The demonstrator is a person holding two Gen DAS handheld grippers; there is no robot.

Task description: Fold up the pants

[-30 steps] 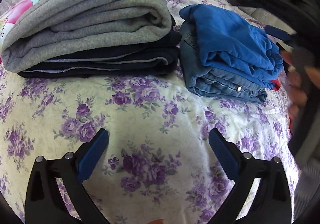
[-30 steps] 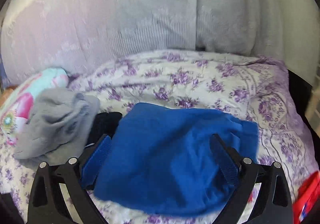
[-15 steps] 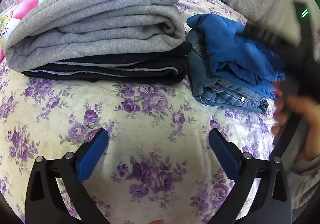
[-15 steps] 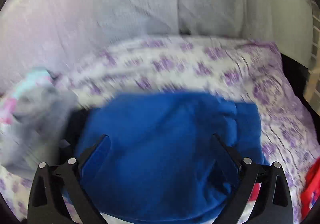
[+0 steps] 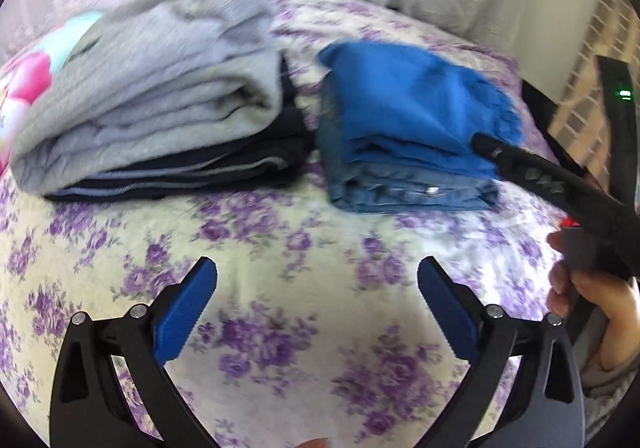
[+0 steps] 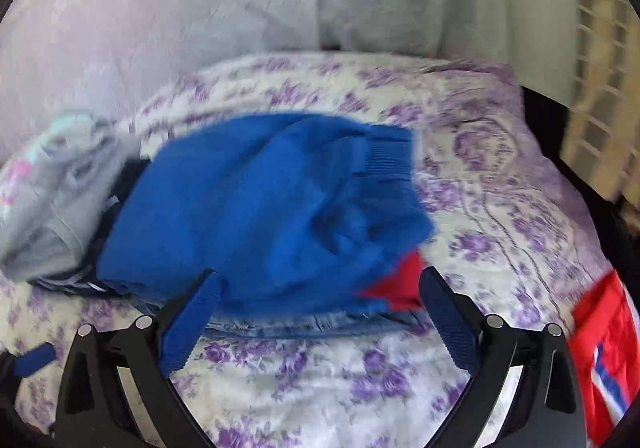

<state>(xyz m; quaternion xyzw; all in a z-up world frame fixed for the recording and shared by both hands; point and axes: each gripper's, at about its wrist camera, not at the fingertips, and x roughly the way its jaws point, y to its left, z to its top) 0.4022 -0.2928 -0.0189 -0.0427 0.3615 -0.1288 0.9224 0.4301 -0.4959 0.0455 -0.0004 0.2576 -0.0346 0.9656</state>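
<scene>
Blue pants [image 6: 264, 208] lie folded atop jeans [image 5: 400, 188] near the bed's [image 5: 280, 248] far edge — both tongs, left [image 5: 316, 312] & right [image 6: 320, 322], released, empty — next prob. grab the red garment [image 6: 600, 348].

two clothes stacks [image 5: 160, 120] [image 5: 408, 144], two red garments [image 6: 400, 280] [image 6: 604, 348]

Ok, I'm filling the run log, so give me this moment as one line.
left gripper: open, empty | right gripper: open, empty | blue pants: folded on jeans | grey pile: beside

grey pile [image 5: 152, 96] motion-blurred; red cloth [image 6: 604, 348] cut off by right edge.
</scene>
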